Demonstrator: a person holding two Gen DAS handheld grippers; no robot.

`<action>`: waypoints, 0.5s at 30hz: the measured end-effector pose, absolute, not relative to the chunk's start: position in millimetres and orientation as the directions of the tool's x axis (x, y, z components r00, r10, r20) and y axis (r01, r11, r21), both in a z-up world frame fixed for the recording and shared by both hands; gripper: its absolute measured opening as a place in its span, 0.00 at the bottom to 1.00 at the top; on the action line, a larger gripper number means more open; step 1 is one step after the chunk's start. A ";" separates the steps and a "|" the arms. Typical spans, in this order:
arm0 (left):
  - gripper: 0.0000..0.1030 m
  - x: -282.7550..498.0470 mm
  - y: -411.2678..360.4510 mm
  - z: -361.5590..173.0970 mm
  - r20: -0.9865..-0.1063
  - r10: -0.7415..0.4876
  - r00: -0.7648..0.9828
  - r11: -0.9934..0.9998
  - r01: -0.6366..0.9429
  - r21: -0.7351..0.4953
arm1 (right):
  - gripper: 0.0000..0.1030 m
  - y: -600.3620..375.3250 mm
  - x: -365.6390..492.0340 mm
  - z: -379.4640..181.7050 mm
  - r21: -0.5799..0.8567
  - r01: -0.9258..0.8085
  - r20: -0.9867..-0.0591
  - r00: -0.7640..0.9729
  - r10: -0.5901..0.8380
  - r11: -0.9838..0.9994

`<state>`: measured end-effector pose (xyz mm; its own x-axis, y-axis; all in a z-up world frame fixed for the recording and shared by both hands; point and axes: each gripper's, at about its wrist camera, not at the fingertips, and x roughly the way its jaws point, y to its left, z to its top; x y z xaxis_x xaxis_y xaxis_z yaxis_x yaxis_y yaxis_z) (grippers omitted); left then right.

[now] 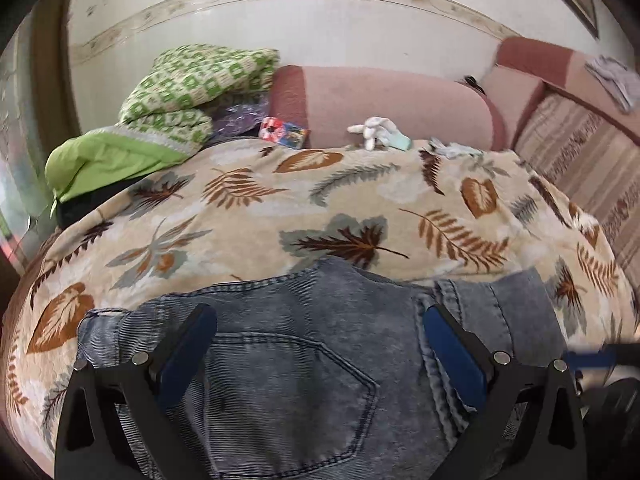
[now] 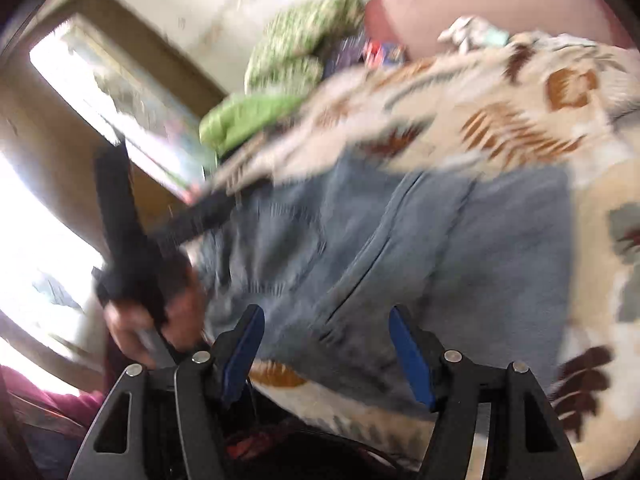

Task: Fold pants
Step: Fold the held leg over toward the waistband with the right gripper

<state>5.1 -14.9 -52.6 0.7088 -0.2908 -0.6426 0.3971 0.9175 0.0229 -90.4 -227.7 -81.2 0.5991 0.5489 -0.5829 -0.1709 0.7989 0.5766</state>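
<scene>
Blue-grey jeans [image 1: 304, 384] lie bunched on a leaf-patterned blanket [image 1: 248, 216], a back pocket facing up. My left gripper [image 1: 318, 320] hovers over them with its blue-padded jaws spread wide and nothing pinched between them. In the blurred right wrist view the jeans [image 2: 420, 240] spread ahead of my right gripper [image 2: 326, 320], which is open just above their near edge, its pads clear of the cloth. A hand [image 2: 136, 320] holds the left gripper's black fingers [image 2: 116, 192] at the jeans' left side.
A green patterned quilt [image 1: 192, 80] is piled at the back left, with a pink bolster [image 1: 392, 104] against the wall. A small white toy [image 1: 376, 130] and a colourful packet [image 1: 284, 132] lie beside it. A bright window [image 2: 112, 92] is on the left.
</scene>
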 end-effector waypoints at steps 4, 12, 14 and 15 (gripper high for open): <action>1.00 -8.9 -43.1 -62.7 -0.647 -0.313 0.696 0.877 0.473 0.084 | 0.66 -275.7 -88.3 -72.8 0.639 -0.110 -0.497 0.696 0.518 0.761; 1.00 -11.2 -78.0 -108.8 -0.749 -0.214 0.627 0.809 0.544 0.224 | 0.66 -322.6 -9.7 -125.3 0.804 0.057 -0.469 0.671 0.574 0.591; 1.00 -10.0 -80.9 -117.7 -0.769 -0.207 0.604 0.801 0.557 0.222 | 0.66 -327.0 2.9 -152.3 0.836 0.101 -0.468 0.644 0.606 0.539; 1.00 -10.2 -80.5 -117.7 -0.768 -0.213 0.604 0.801 0.558 0.217 | 0.66 -327.8 7.6 -161.7 0.844 0.112 -0.467 0.635 0.616 0.525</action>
<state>-10.2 -80.5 -117.7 0.6036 -0.2126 -0.7684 0.5582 0.8008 0.2170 7.6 -327.8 -161.6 0.6346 0.6160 -0.4668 0.1116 0.5246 0.8440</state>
